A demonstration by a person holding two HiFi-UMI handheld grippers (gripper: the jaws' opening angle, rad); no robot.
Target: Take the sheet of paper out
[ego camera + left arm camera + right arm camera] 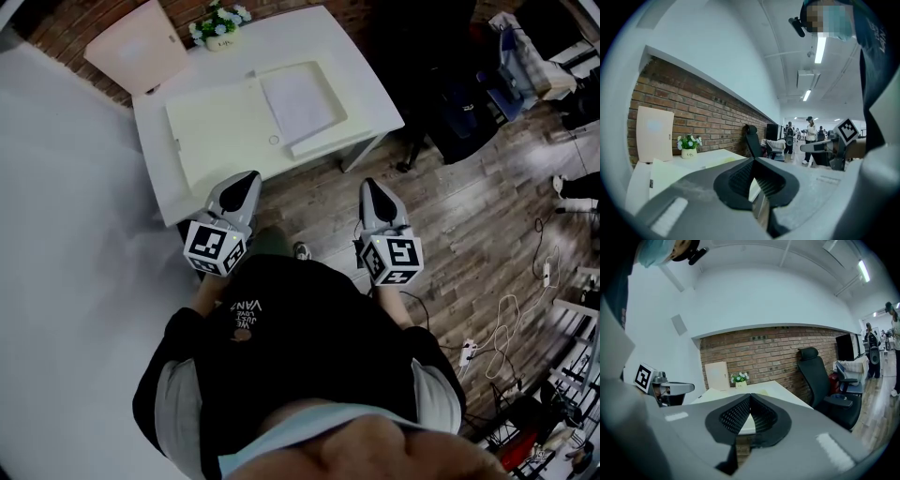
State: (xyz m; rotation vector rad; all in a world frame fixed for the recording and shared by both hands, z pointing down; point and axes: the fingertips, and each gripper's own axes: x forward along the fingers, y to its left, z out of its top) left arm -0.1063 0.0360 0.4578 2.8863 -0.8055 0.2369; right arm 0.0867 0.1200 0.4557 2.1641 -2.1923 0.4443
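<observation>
White sheet (298,101) apparently well beyond fingers (246,187)

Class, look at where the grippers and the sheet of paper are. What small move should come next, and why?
Probably bring the right gripper forward toward the sheet of paper and open its jaws: both it and the left gripper are shut, empty and short of the sheet, which lies on the cream folder.

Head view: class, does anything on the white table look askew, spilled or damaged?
Nothing stands out. The sheet of paper lies flat on the right part of the cream folder, the flower pot stands upright near the back edge of the table, and nothing is spilled.
</observation>
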